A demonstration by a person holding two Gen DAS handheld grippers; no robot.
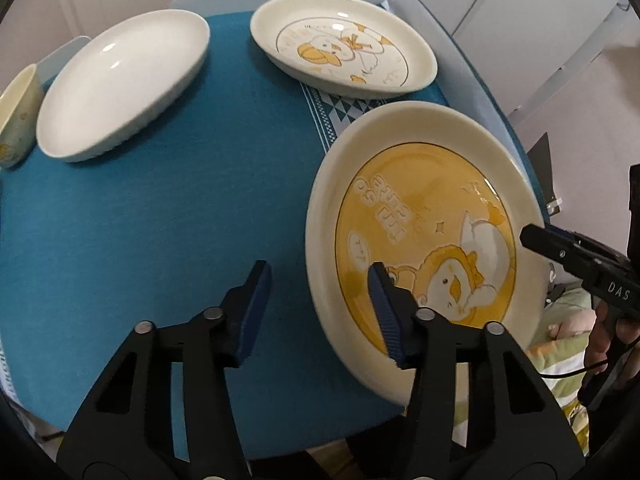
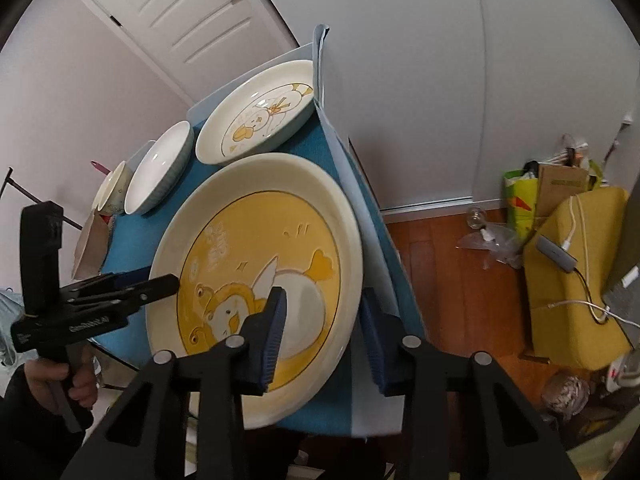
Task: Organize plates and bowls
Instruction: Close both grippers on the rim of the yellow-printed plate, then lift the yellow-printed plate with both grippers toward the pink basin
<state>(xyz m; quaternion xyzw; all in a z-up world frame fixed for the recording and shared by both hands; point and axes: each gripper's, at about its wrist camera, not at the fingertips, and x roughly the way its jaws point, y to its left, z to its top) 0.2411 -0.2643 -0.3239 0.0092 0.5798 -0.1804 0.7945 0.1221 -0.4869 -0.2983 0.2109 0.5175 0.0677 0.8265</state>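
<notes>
A large cream plate with a yellow duck centre (image 1: 424,216) (image 2: 256,256) lies at the near right edge of the blue-covered table (image 1: 160,220). My left gripper (image 1: 316,300) is open, its jaws straddling the plate's near rim without closing. My right gripper (image 2: 324,332) is open too, its jaws astride the opposite rim; it also shows in the left wrist view (image 1: 536,236). A smaller duck plate (image 1: 344,44) (image 2: 260,116), a plain white dish (image 1: 124,80) (image 2: 160,168) and a cream bowl (image 1: 16,116) (image 2: 114,190) sit further back.
The table's right edge drops to a wooden floor (image 2: 440,264). A yellow cushioned seat with cables (image 2: 572,272) and bags (image 2: 548,184) stand to the right. A door and white walls lie behind the table.
</notes>
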